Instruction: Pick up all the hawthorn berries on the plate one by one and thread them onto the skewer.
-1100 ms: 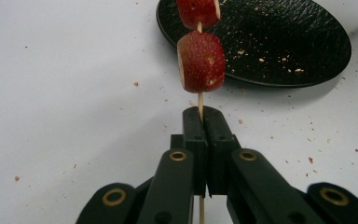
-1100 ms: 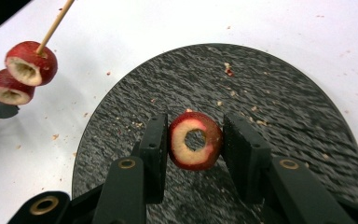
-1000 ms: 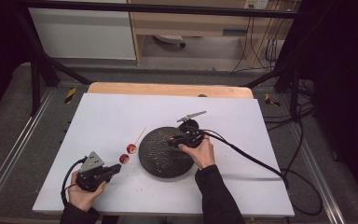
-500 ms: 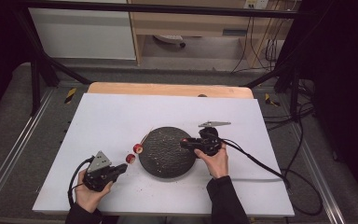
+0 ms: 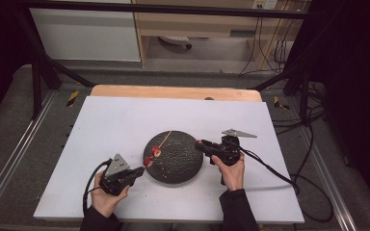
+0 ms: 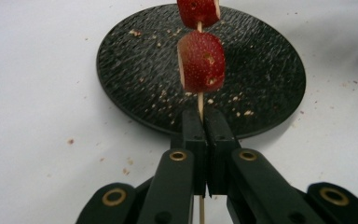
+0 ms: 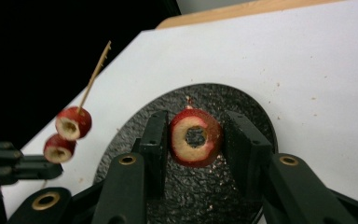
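Two red fruit pieces (image 6: 200,60) are already on the thin wooden stick (image 5: 164,140). They sit one behind the other near the bottom of the stick, with lots of bare stick above them. One more fruit ring (image 7: 196,137) is not on the stick yet. It has a hole in the middle, so it looks ready to slide on. I think that is the job left to do: bring the ring to the pointy end and push it down to the others.

The left tongs (image 6: 204,140) are squeezed tight on the low end of the stick. They hold it up at a slant over the left edge of the round black plate (image 5: 178,166), which sits on the white bench (image 5: 101,125).

The right tongs (image 7: 196,140) are clamped on the fruit ring, one pad on each side. They hold it just above the right side of the plate. The ring and the stick are well apart, with the plate between them. Small crumbs lie on the plate and the bench.
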Available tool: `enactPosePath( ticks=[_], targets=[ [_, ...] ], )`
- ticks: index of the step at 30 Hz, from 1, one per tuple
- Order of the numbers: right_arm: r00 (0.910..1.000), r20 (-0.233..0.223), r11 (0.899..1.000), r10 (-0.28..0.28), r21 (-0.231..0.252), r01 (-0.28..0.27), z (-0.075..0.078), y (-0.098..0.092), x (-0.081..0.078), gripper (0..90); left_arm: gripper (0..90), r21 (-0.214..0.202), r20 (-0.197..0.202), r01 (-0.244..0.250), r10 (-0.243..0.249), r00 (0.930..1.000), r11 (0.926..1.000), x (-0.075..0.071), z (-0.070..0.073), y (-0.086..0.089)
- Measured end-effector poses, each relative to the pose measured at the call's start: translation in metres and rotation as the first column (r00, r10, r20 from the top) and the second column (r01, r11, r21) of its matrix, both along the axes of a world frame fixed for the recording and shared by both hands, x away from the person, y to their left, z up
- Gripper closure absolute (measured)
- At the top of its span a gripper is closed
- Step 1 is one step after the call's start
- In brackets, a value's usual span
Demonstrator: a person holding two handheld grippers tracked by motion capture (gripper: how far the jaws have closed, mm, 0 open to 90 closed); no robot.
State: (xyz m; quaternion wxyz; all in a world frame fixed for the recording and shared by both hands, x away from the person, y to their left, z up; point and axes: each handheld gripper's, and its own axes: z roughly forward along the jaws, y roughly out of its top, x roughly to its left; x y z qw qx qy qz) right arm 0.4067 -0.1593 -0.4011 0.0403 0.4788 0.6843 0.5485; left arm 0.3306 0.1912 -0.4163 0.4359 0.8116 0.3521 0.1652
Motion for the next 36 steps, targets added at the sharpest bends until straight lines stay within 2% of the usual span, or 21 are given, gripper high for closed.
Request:
enactPosePath(
  ticks=[8, 17, 24, 29, 34, 36],
  targets=[
    [0.9980, 0.040, 0.992, -0.049, 0.117, 0.044, 0.007, -0.007, -0.003, 62.7, 88.5, -0.017, 0.012, 0.016, -0.016, 0.9998, 0.9997, 0.002, 0.004, -0.021],
    [0.9923, 0.061, 0.971, -0.107, 0.222, 0.091, 0.015, -0.011, -0.001, 62.8, 88.5, -0.039, 0.035, 0.021, -0.019, 0.9992, 0.9990, 0.002, 0.008, -0.038],
    [0.9843, 0.068, 0.947, -0.163, 0.289, 0.137, 0.017, -0.010, 0.002, 62.8, 88.5, -0.059, 0.040, 0.016, -0.013, 0.9991, 0.9981, 0.000, 0.007, -0.045],
    [0.9780, 0.068, 0.925, -0.197, 0.343, 0.162, 0.019, -0.009, 0.004, 62.8, 88.5, -0.068, 0.041, 0.014, -0.012, 0.9991, 0.9976, -0.002, 0.004, -0.052],
    [0.9708, 0.073, 0.911, -0.229, 0.368, 0.187, 0.019, -0.010, 0.006, 62.9, 88.6, -0.080, 0.039, 0.009, -0.006, 0.9992, 0.9967, -0.002, 0.003, -0.058],
    [0.9684, 0.071, 0.902, -0.239, 0.386, 0.194, 0.020, -0.009, 0.006, 62.9, 88.5, -0.081, 0.039, 0.003, 0.000, 0.9992, 0.9967, -0.003, 0.003, -0.060]
  ],
)
